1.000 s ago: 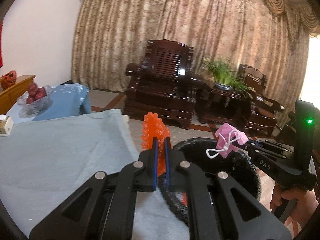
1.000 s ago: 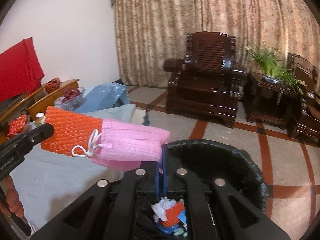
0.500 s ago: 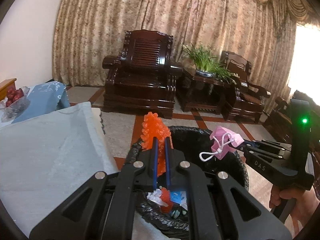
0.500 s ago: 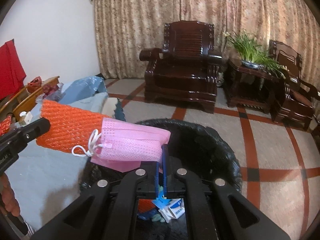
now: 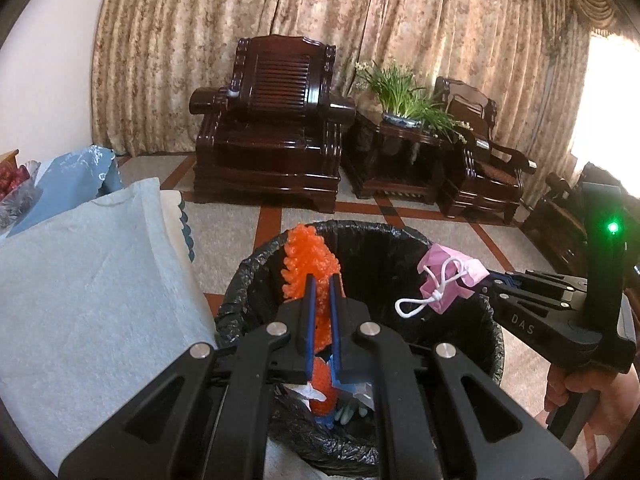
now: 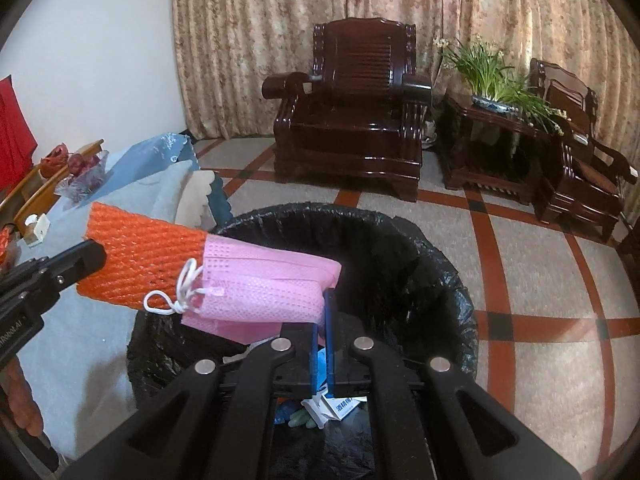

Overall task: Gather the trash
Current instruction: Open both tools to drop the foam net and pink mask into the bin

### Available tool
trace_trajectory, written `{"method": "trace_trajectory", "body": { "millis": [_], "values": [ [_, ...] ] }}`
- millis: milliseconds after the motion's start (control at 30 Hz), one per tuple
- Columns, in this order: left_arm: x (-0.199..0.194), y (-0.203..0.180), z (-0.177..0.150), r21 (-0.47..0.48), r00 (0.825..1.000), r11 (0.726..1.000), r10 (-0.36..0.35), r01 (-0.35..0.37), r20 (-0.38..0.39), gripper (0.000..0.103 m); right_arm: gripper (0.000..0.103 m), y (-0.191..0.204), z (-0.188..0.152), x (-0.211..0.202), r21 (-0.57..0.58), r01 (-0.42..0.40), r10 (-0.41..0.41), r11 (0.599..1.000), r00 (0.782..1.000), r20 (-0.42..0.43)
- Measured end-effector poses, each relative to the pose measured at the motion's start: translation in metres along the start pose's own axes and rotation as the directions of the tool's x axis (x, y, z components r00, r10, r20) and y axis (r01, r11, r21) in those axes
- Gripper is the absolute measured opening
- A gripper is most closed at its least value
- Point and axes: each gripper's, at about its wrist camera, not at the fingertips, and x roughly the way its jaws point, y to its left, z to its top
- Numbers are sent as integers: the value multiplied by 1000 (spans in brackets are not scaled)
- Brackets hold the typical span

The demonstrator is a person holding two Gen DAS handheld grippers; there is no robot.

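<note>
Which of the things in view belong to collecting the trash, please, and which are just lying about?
Job: orange foam net, pink face mask, black-lined bin.
Lying about: armchair, potted plant, fruit bowl, grey cloth.

Patterned curtains (image 5: 320, 20), dark wooden armchairs (image 5: 276, 120), tiled floor (image 6: 540, 280), bright window (image 5: 608, 92)

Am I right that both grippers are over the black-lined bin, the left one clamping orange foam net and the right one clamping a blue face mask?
Nearly: the mask is pink, not blue, as the right wrist view shows. The rest stands: the left gripper clamps the orange net, the right gripper clamps the mask, both over the bin.
</note>
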Motion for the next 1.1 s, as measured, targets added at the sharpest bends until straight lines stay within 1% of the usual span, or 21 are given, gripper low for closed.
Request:
{"method": "trace_trajectory", "body": {
  "millis": [100, 167, 200, 267, 300, 333, 367, 433, 500, 533, 700, 733, 800, 833, 867, 900, 967, 1033, 1067, 1100],
  "values": [
    [4, 2, -1, -5, 1000, 1000, -2, 2, -16, 7, 3, -1, -2, 7, 9, -2, 2, 1000, 1000, -23],
    [6, 4, -2, -18, 1000, 1000, -5, 4, -28, 11, 5, -2, -2, 12, 17, -6, 6, 1000, 999, -49],
    [7, 4, -2, -22, 1000, 1000, -4, 4, -31, 11, 8, -3, -3, 15, 22, -9, 10, 1000, 998, -64],
    [8, 7, -3, -24, 999, 1000, -1, 0, -39, 12, 8, -6, -5, 19, 27, -7, 9, 1000, 997, -82],
    [8, 7, -3, -24, 999, 1000, 0, -1, -42, 15, 11, -5, -7, 20, 24, -6, 8, 1000, 996, -90],
    [9, 8, -3, -27, 999, 1000, 1, -2, -43, 19, 17, -5, -8, 21, 17, -2, 4, 1000, 995, -97],
    [9, 8, -2, -31, 999, 1000, 3, -5, -43, 21, 21, -4, -9, 22, 10, -1, 2, 1000, 995, -104],
    [8, 10, -2, -39, 999, 999, 6, -7, -44, 22, 37, -3, -11, 23, -1, -2, 2, 1000, 993, -115],
    [8, 12, -1, -42, 999, 999, 10, -11, -42, 24, 39, 0, -14, 23, -14, -4, 3, 1000, 993, -118],
    [6, 11, -1, -44, 999, 999, 12, -14, -40, 26, 43, 2, -14, 23, -19, -8, 5, 1000, 993, -122],
    [3, 12, 2, -47, 999, 999, 19, -21, -31, 27, 44, 3, -13, 21, -18, -17, 15, 1000, 993, -116],
    [2, 12, 2, -47, 999, 999, 22, -23, -29, 29, 44, 4, -12, 20, -17, -18, 16, 1000, 993, -114],
    [-2, 13, 2, -47, 999, 998, 35, -35, -19, 36, 45, 4, -10, 17, -11, -21, 20, 1000, 994, -103],
    [-3, 11, 1, -48, 999, 998, 39, -40, -14, 42, 49, 4, -9, 16, -8, -23, 22, 1000, 995, -99],
    [-5, 11, 1, -49, 999, 998, 44, -44, -8, 45, 51, 4, -8, 15, -4, -25, 24, 1000, 995, -94],
    [-7, 12, 1, -50, 999, 998, 45, -45, -6, 48, 55, 3, -7, 14, -2, -27, 26, 1000, 996, -88],
    [-10, 12, 2, -53, 999, 997, 52, -52, 0, 63, 63, 4, -5, 9, -1, -28, 28, 1000, 997, -71],
    [-15, 13, 3, -52, 998, 997, 61, -60, 13, 70, 74, 6, -1, 5, 3, -31, 31, 1000, 998, -53],
    [-17, 13, 3, -51, 998, 997, 67, -66, 17, 75, 77, 6, 0, 2, 5, -33, 33, 999, 999, -43],
    [-19, 14, 4, -51, 997, 996, 75, -73, 20, 78, 83, 7, 2, -1, 7, -34, 35, 999, 999, -33]
  ]
}}
